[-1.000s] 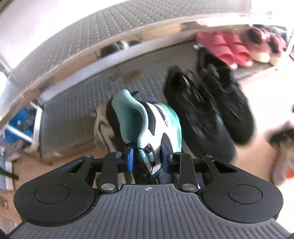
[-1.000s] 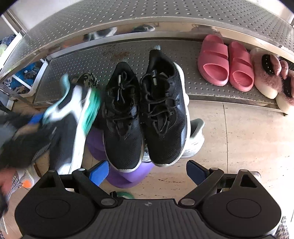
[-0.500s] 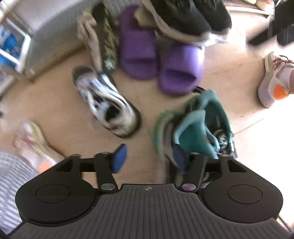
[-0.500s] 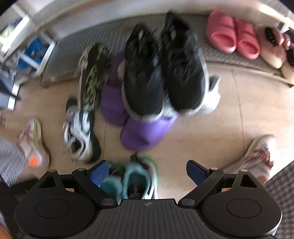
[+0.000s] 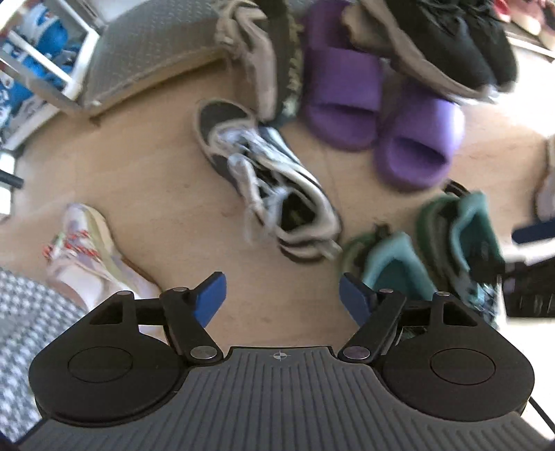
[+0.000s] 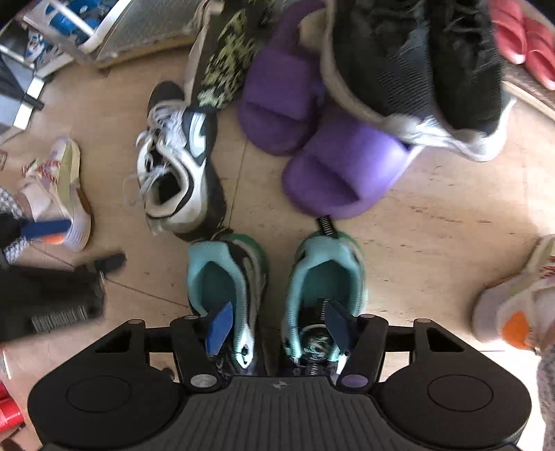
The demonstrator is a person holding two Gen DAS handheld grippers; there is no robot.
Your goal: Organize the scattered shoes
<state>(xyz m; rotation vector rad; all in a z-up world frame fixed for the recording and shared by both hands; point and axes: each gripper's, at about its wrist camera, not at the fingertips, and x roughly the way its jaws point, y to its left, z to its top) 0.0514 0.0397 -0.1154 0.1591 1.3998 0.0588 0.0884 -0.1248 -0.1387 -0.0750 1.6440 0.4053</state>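
Note:
Two teal sneakers stand side by side on the floor, heels toward me, the left one and the right one. My right gripper hangs over them, its jaws closing. One pad dips into each shoe's opening, the two inner collars lie between them, and the pads do not seem to press. My left gripper is open over bare floor, left of the teal pair. It also shows in the right wrist view as the left gripper.
A white-and-black sneaker lies close to the teal pair. Behind it are purple slides, a camouflage shoe and black sneakers. The metal rack holds pink slides. A person's feet stand on either side.
My left gripper carried the teal sneaker from the rack down to the floor beside its mate and let go. My right gripper dropped over the pair and its jaws narrowed.

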